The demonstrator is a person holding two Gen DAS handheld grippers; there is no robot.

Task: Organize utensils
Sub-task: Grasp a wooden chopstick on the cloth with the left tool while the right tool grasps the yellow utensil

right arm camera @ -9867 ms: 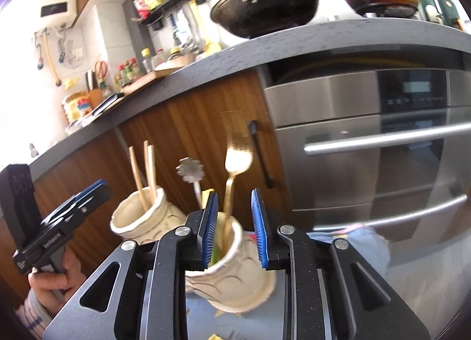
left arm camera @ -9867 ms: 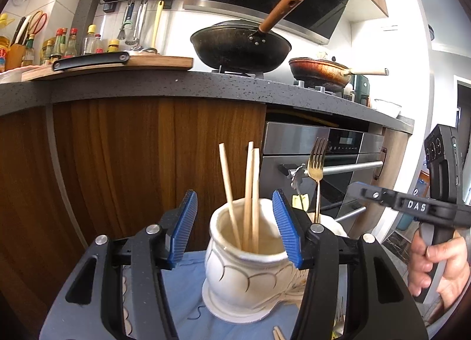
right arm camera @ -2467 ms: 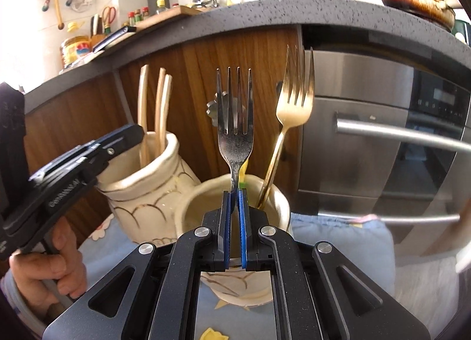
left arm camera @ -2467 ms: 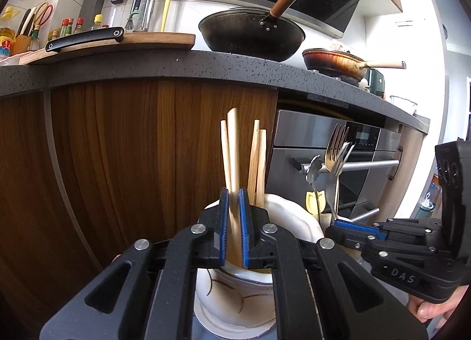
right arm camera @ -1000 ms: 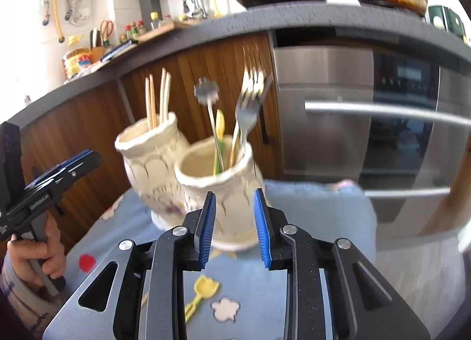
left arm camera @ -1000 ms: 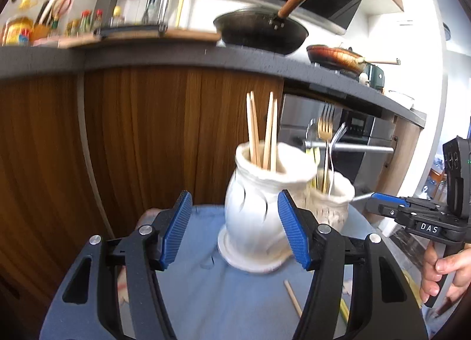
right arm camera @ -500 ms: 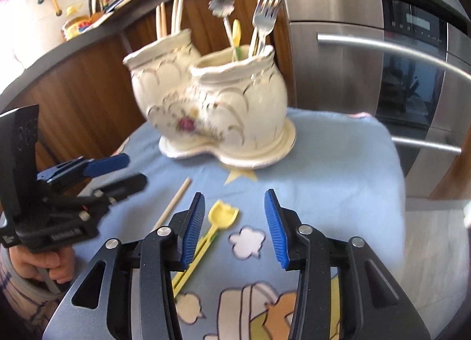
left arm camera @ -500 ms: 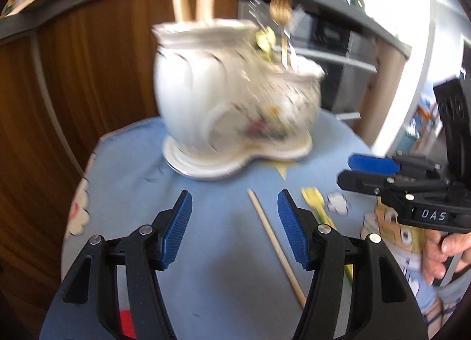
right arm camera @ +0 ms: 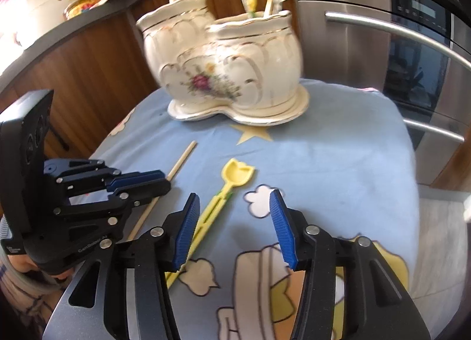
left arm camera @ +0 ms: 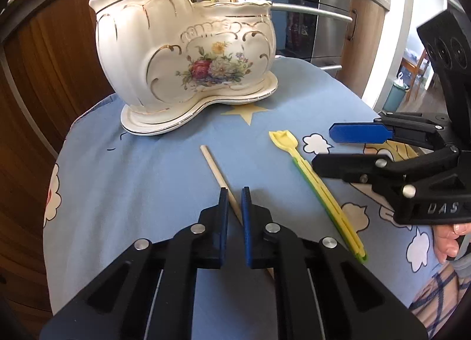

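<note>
**Chopstick gripped on the cloth**

A wooden chopstick (left arm camera: 216, 172) lying on the blue cloth (left arm camera: 132, 181) is clamped by the left gripper (left arm camera: 234, 201), jaws just closed. Yellow tongs (right arm camera: 219, 206) lie beside it, under the right gripper (right arm camera: 234, 222), parted, jaws just widened. The ceramic holder (left arm camera: 182, 45) is set behind

The left gripper (left arm camera: 234, 201) fills the bottom centre of its own view, pitched downward, its blue fingers (left arm camera: 223, 207) just closed to a narrow slit on a chopstick (left arm camera: 217, 172). The right gripper (right arm camera: 232, 222) sits at the bottom centre of its view, angled down, fingers having just been opening, nothing between them. A hand (left arm camera: 450, 239) grips its handle at the right edge.
</note>
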